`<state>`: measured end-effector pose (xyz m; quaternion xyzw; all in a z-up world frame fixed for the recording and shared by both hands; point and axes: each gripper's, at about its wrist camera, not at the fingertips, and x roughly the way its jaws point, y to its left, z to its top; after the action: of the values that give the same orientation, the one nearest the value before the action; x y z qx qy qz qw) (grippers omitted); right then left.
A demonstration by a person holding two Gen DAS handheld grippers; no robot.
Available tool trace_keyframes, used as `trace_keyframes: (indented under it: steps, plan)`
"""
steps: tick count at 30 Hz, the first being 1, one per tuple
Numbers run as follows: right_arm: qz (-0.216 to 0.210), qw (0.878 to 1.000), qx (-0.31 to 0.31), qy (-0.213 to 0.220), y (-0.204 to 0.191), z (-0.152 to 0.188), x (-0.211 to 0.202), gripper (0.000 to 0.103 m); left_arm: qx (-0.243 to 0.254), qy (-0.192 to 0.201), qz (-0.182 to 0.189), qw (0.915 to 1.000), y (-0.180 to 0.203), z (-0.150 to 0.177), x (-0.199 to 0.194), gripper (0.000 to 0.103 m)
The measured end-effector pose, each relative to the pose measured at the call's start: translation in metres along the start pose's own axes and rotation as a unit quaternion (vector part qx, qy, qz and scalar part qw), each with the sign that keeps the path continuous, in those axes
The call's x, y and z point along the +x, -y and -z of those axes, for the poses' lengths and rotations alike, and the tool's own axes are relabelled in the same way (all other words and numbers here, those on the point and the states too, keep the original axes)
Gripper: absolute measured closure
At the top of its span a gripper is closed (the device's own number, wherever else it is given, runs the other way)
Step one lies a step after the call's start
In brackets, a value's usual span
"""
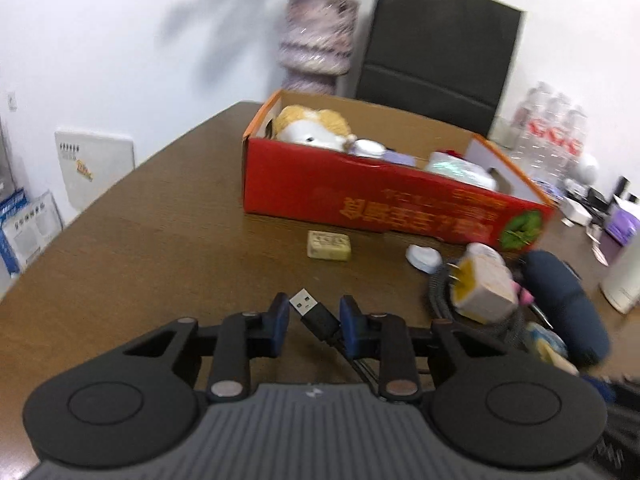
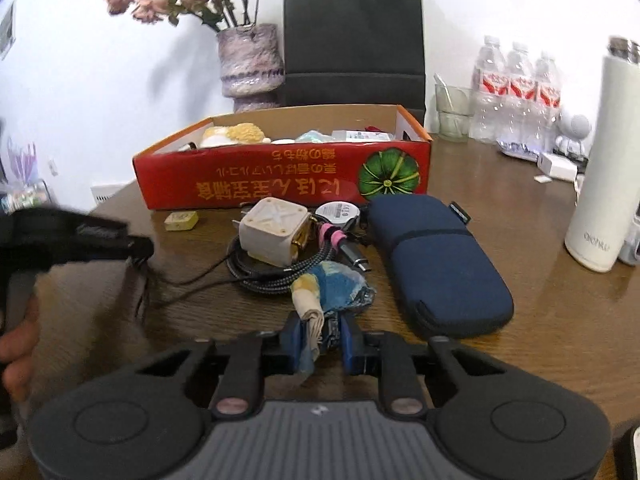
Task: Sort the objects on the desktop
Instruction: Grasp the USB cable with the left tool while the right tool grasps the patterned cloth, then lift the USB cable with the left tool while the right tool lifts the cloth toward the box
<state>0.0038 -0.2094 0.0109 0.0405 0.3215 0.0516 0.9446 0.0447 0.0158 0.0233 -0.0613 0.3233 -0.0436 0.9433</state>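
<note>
A red cardboard box (image 1: pixel 384 204) (image 2: pixel 280 184) holding a plush toy (image 1: pixel 312 126) and several small items stands at the back of the brown table. My left gripper (image 1: pixel 314 314) has its jaws apart, with a black USB cable plug (image 1: pixel 310 306) lying between them against the right pad; I cannot tell whether it is gripped. My right gripper (image 2: pixel 320 334) is shut on a blue and cream cloth pouch (image 2: pixel 330 286). In front of the box lie a cream charger cube (image 2: pixel 274 230) (image 1: pixel 484 284), a braided cable coil (image 2: pixel 276 272), a navy case (image 2: pixel 436 264) (image 1: pixel 568 300) and a small yellow block (image 2: pixel 181 221) (image 1: pixel 329 245).
A white thermos (image 2: pixel 604 168) stands at the right, with water bottles (image 2: pixel 516 92) and a glass (image 2: pixel 452 112) behind. A vase (image 2: pixel 250 60) and a black bag (image 2: pixel 354 36) stand behind the box. The left gripper body (image 2: pixel 60 236) sits at the left.
</note>
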Motion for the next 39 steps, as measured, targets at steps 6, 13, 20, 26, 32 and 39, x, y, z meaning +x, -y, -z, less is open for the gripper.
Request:
trace_keyframes:
  steps: [6,13,20,26,32,39]
  plan:
    - [0.009,0.999,0.001,0.031,0.0,0.005,-0.034,0.086,0.022,0.041,0.038,0.9982,0.008,0.008,-0.067,0.102]
    - [0.004,0.997,-0.013,0.081,-0.01,0.002,-0.079,0.086,0.025,0.027,0.056,0.9977,0.008,0.019,-0.077,0.096]
    - [0.008,0.996,-0.021,0.091,-0.007,0.004,-0.099,0.085,-0.039,-0.011,0.0,0.9992,0.001,0.038,-0.034,0.016]
    - [0.006,0.997,-0.005,0.072,0.001,0.012,-0.091,0.085,0.037,0.011,-0.01,0.9992,0.021,0.038,-0.015,0.067]
    - [0.0,0.997,-0.002,0.074,-0.001,0.015,-0.089,0.085,0.051,0.005,-0.009,0.9987,0.026,0.046,-0.026,0.068]
    - [-0.009,0.997,-0.01,0.077,-0.007,0.014,-0.091,0.085,0.038,0.041,0.006,0.9984,0.019,0.047,-0.075,0.068]
